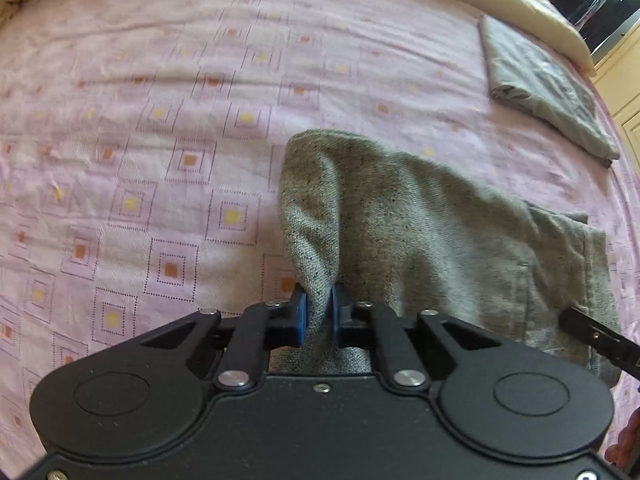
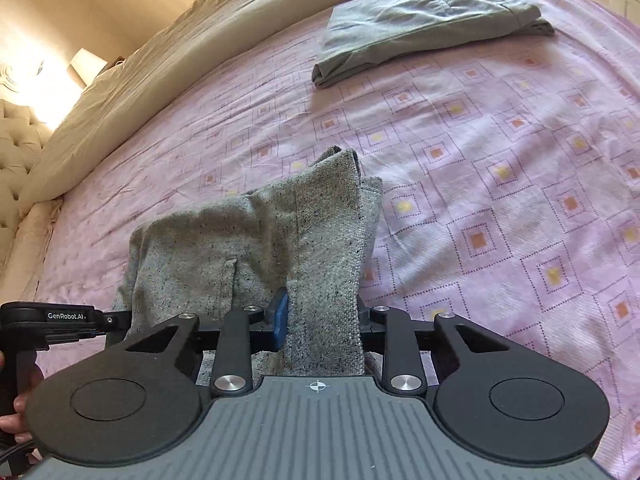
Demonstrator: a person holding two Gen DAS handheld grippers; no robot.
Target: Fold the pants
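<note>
Bed with pink square-patterned sheet (image 1: 160,120) fills frame; speckled grey knit pants (image 1: 400,220) bunched lower centre, clamped by both left tongs (image 1: 319,312) and right tongs (image 2: 320,320); folded olive-grey garment (image 2: 420,20) upper right.

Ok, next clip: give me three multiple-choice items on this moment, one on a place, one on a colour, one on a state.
1. Where do the folded pants lie?
A. on the floor
B. on the bedsheet, apart from the speckled pants
C. on top of the speckled pants

2. What colour is the bedsheet's ground?
A. pink
B. navy
C. green

3. How do the left tongs stand?
A. wide open
B. shut on nothing
C. shut on the speckled pants

Answers:
1 B, bare sheet shows between the two garments.
2 A, pink with small orange and yellow squares.
3 C, grey cloth is pinched between the blue pads; the right tongs also clamp cloth.
</note>
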